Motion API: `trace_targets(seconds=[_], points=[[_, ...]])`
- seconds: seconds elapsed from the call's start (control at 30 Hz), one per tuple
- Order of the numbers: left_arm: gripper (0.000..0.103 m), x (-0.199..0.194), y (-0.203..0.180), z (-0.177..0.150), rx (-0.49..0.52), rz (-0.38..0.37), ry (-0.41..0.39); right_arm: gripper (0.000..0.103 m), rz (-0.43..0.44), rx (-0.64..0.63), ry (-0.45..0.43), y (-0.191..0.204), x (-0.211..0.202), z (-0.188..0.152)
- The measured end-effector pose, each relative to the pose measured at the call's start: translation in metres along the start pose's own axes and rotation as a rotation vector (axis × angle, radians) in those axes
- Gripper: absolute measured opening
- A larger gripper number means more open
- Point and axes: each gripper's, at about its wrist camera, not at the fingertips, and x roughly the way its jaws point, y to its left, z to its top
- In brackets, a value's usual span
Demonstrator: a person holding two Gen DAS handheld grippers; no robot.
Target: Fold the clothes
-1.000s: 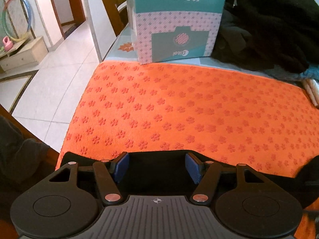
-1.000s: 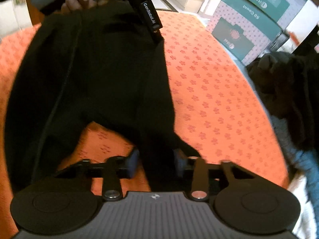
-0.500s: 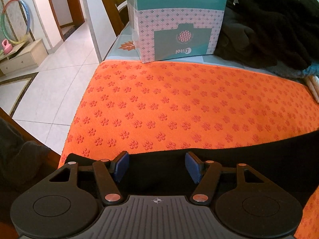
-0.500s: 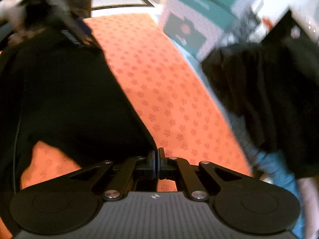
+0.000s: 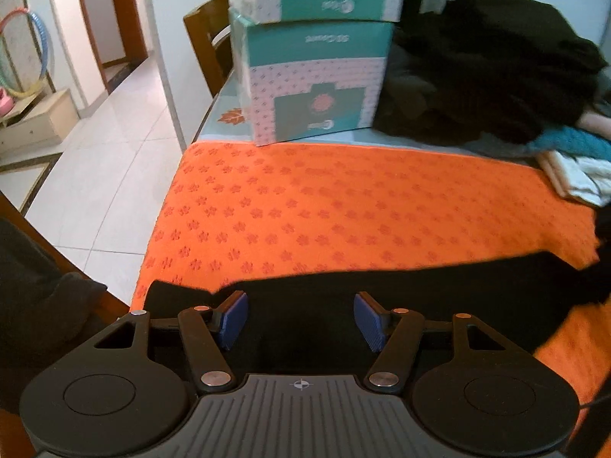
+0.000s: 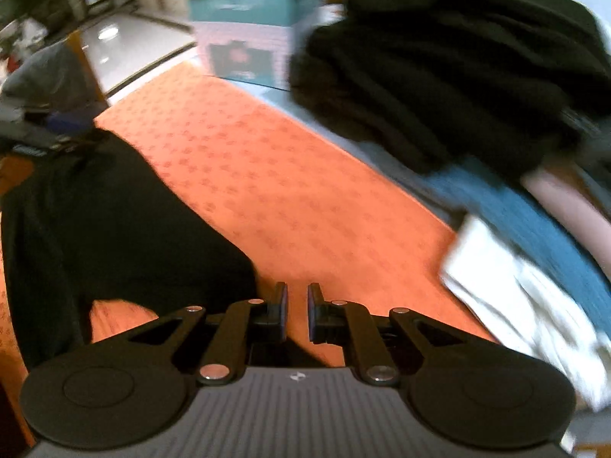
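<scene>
Both grippers are open: left gripper (image 5: 300, 318) wide over the black garment (image 5: 420, 290), right gripper (image 6: 297, 307) narrowly parted, just opening, empty.

teal box (image 5: 317, 84), inverted "50 Count"

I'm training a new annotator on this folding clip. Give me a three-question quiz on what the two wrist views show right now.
1. True or false: the right gripper grips the black garment.
2. What do the teal boxes stand beside? A. a dark clothes pile B. a laundry basket
3. Fill in: the mat is ___ with a flower pattern.

Key: 1 false, nothing between its pads; 2 A; 3 orange.
</scene>
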Motion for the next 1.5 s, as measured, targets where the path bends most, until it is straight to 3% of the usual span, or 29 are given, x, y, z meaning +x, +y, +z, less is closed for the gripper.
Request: trace_targets(seconds=[0.27,0.33,0.5,0.63,0.7,0.77,0.8,0.83,1.03,1.23,1.37,1.5], points=[[0.065,-0.031,-0.026,-0.037,0.045,-0.079,0.059,0.018,-0.051,0.247,0.021,-0.058,-0.041,-0.076],[0.065,-0.035,-0.034,-0.048,0.053,-0.093,0.081,0.029,-0.069,0.307,0.024,-0.071,-0.043,-0.097],[0.065,-0.036,-0.050,-0.077,0.059,-0.112,0.141,0.035,-0.129,0.450,0.043,-0.101,-0.034,-0.142],[0.065,-0.040,-0.058,-0.091,0.057,-0.121,0.160,0.052,-0.176,0.513,0.076,-0.115,-0.017,-0.165],[0.065,-0.044,-0.061,-0.097,0.064,-0.124,0.160,0.052,-0.162,0.548,0.079,-0.118,-0.013,-0.174],[0.066,-0.049,-0.064,-0.103,0.070,-0.128,0.160,0.046,-0.129,0.572,0.078,-0.117,-0.011,-0.180],[0.066,-0.050,-0.065,-0.105,0.072,-0.125,0.162,0.020,-0.120,0.576,0.078,-0.116,-0.011,-0.182],[0.066,-0.051,-0.066,-0.108,0.073,-0.120,0.165,0.005,-0.115,0.579,0.073,-0.114,-0.013,-0.184],[0.066,-0.059,-0.070,-0.120,0.083,-0.115,0.175,0.005,-0.179,0.562,-0.011,-0.096,-0.065,-0.197],[0.066,-0.070,-0.084,-0.127,0.143,-0.171,0.181,0.005,-0.280,0.621,-0.098,-0.093,-0.148,-0.244],[0.066,-0.076,-0.103,-0.133,0.204,-0.217,0.191,0.005,-0.332,0.678,-0.092,-0.097,-0.182,-0.289],[0.067,-0.075,-0.123,-0.139,0.260,-0.244,0.214,0.005,-0.343,0.744,-0.054,-0.096,-0.184,-0.335]])
